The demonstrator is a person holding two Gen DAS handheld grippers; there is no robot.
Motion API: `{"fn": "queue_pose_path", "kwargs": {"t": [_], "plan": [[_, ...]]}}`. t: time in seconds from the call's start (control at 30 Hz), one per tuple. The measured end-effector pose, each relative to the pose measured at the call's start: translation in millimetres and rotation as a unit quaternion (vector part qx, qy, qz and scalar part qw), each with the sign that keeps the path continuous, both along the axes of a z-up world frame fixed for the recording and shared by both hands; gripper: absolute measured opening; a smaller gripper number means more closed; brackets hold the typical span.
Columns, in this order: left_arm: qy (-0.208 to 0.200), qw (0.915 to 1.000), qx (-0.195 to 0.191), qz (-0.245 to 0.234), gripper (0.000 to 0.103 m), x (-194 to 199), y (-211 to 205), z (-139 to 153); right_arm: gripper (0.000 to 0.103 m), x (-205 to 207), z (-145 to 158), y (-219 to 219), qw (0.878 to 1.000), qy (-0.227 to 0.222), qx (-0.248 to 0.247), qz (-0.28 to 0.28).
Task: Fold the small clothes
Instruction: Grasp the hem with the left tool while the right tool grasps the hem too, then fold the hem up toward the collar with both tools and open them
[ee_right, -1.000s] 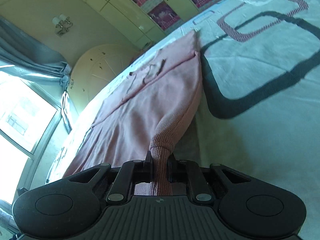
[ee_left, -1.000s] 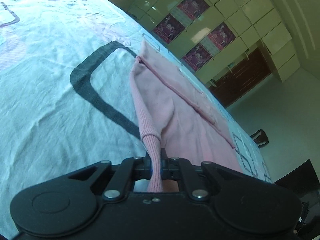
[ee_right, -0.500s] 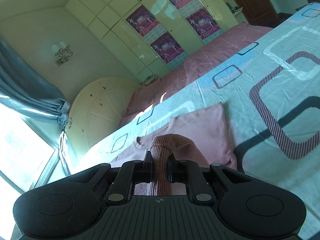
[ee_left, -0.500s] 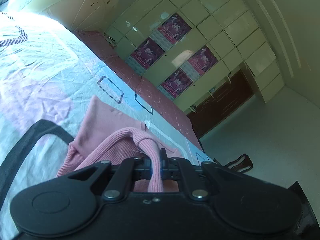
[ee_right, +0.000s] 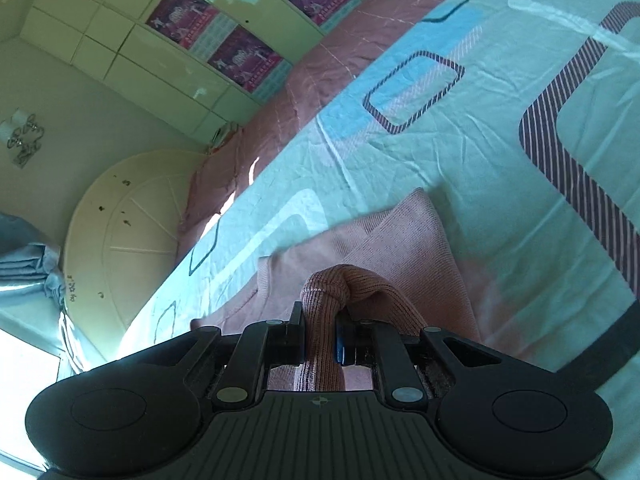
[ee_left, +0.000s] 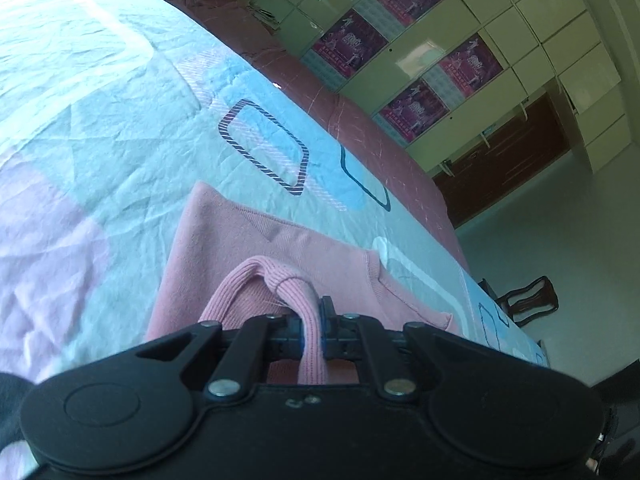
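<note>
1. The pink sweater point(ee_left: 256, 256) is spread on the patterned bedsheet point(ee_left: 100, 128), in the lower centre of both wrist views; its flat body is seen above each gripper, with a ribbed edge lifted off it.
2. In the left wrist view, a ribbed band of the sweater is pinched between the two fingers of the left gripper point(ee_left: 311, 334), which are pressed onto the fabric; the band is arched up and over to the left of the fingers.
3. In the right wrist view, a bunched ribbed fold of the same sweater point(ee_right: 404, 248) is clamped by the right gripper point(ee_right: 320, 338), its fingers closed on the cloth.
4. The bedsheet is marked with rounded rectangles in blue, dark and striped outlines, and a pink quilt point(ee_right: 360, 44) is seen along its far edge.
5. A pale wardrobe point(ee_left: 520, 40) with purple posters point(ee_left: 348, 44) fills the upper right of the left view; a rounded headboard point(ee_right: 128, 236) is seen at the left of the right view.
</note>
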State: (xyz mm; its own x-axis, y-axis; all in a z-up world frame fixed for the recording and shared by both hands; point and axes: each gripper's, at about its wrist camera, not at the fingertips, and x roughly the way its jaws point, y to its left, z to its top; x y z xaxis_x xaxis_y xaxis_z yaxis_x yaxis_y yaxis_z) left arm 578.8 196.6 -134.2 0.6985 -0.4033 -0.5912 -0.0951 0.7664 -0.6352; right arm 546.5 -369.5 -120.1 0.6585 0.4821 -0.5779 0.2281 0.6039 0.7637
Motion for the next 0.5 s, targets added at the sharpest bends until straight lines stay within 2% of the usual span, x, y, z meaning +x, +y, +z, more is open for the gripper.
{"fn": "queue_pose_path", "kwargs": {"t": [0.03,0.1,0.13,0.17,0.23,0.3,0.37,0.4,0.5], "plan": [[-0.001,1.0000,-0.001,-0.004,0.015,7,1,-1,0.020,6,-4,-3,1.000,0.001,0.009,-0.002],[-0.008,0.9999,-0.008,-0.009,0.024,13,3,-1,0.066,10,0,-9,1.000,-0.014,-0.011,-0.018],[-0.018,0.9997,-0.010,-0.016,0.029,14,6,2,0.070,8,8,-12,0.999,-0.037,-0.024,-0.025],[-0.027,0.9994,-0.002,-0.020,0.034,14,7,6,0.070,7,13,-17,0.998,-0.053,-0.025,-0.026],[-0.052,0.9978,0.034,-0.023,0.063,12,6,16,0.070,6,24,-20,0.996,-0.077,-0.052,-0.009],[-0.082,0.9940,0.069,-0.022,0.080,9,7,27,0.069,11,32,-14,0.990,-0.088,-0.106,0.031],[-0.091,0.9898,0.100,-0.047,0.078,14,4,33,0.069,18,35,-1,0.981,-0.093,-0.157,0.070],[-0.091,0.9868,0.119,-0.061,0.074,17,2,34,0.068,22,34,4,0.976,-0.094,-0.176,0.086],[-0.058,0.9699,0.195,-0.135,0.062,35,-14,30,0.057,35,24,22,0.963,-0.080,-0.223,0.129]]}}
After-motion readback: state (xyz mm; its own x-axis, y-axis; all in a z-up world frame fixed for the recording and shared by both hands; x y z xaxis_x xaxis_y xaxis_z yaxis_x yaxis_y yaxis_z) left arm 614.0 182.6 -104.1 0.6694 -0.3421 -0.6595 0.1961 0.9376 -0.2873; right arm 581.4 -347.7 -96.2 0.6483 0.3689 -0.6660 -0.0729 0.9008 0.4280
